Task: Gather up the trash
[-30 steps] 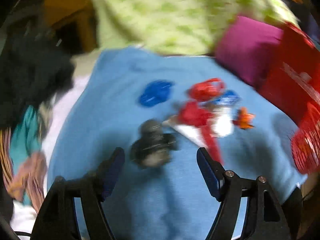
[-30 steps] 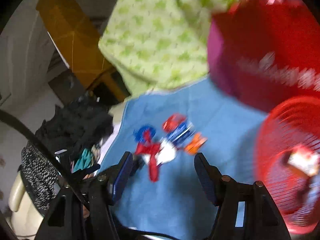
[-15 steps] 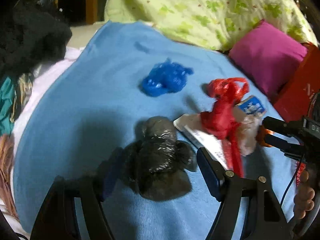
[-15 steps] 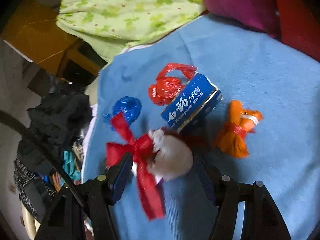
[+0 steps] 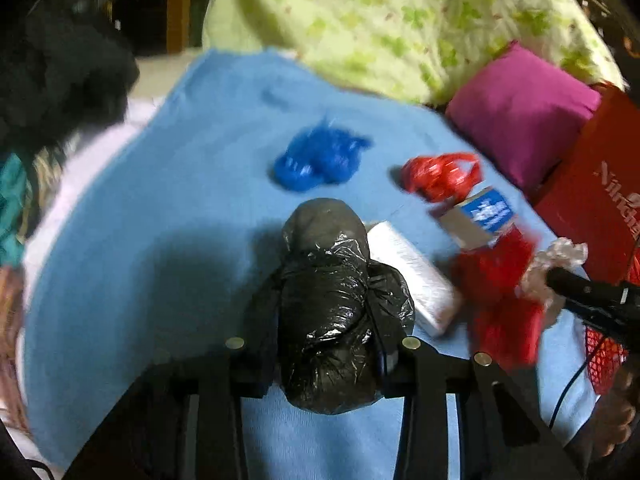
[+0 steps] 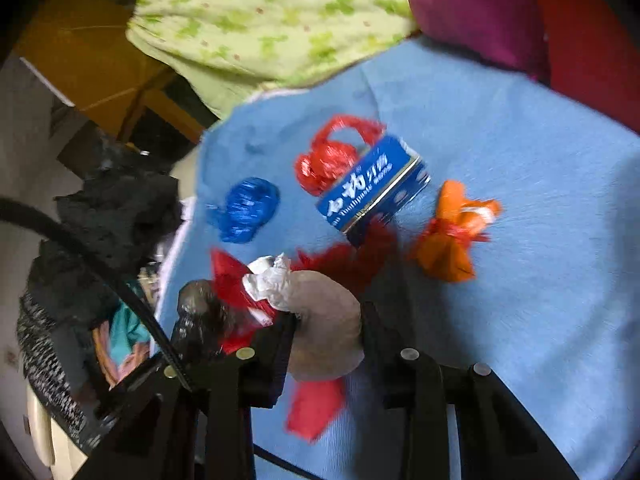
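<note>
My left gripper is shut on a black plastic bag bundle on the blue blanket. My right gripper is shut on a clear bag bundle with a crumpled white knot, lying over a red bag. That bundle and the right gripper's finger show at the right of the left wrist view. Loose on the blanket lie a blue bag, a knotted red bag, a blue toothpaste box, a white box and an orange bag.
A green patterned quilt and a magenta pillow lie at the back. A red box and a red mesh basket stand at the right. Dark clothes pile at the left edge.
Both grippers have moved forward and down and closed: the left on the black bag bundle, the right on the clear bag bundle.
</note>
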Demonstrator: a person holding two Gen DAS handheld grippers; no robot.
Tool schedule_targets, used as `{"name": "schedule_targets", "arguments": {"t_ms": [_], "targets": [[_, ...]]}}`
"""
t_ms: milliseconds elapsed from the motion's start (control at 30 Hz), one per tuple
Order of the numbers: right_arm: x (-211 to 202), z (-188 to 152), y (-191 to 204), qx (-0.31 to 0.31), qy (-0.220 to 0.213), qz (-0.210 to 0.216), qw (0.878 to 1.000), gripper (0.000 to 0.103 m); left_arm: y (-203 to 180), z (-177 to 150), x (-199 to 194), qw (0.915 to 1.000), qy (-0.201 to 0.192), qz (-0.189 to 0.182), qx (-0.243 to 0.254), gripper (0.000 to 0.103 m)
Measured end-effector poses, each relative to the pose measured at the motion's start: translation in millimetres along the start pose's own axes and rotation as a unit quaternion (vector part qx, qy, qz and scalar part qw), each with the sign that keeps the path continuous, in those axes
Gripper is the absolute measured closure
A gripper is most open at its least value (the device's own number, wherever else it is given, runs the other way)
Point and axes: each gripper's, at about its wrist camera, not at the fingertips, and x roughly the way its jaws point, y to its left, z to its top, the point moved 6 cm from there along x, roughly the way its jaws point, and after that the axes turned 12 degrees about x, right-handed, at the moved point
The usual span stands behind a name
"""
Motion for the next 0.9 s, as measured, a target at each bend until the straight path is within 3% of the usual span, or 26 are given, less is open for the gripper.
{"name": "schedule_targets", "arguments": {"t_ms": [233,400,667,700,767,800,900], "targets": [[-78,-2,5,-0.023,-0.045,0.043,0.998,0.065,-43,11,-66,0.9977,-0.054,-0.003,0.042,0.063],[-55,-3,-20,-0.001,-0.02,0.015,1.0,0.065,-61,10,-74,0.9969,-0.049,0.008,0.062,0.063],[-69,5,-25,0.04,-0.044,0.088,0.994,0.065,-56,9,-83,0.9964,-0.055,0.018,0.063,0.063],[-67,6,-25,0.051,-0.042,0.098,0.993,0.063,-57,7,-82,0.9964,-0.055,0.017,0.062,0.063],[-57,6,-30,0.071,-0.032,0.076,0.994,0.036,-58,4,-78,0.9968,-0.05,0.013,0.061,0.063],[-53,7,-34,0.077,-0.038,0.053,0.995,0.03,-58,2,-76,0.9971,-0.046,0.012,0.06,0.063],[-53,8,-42,0.066,-0.074,0.01,0.995,0.03,-54,-2,-72,0.9974,-0.042,0.011,0.057,0.063]]}}
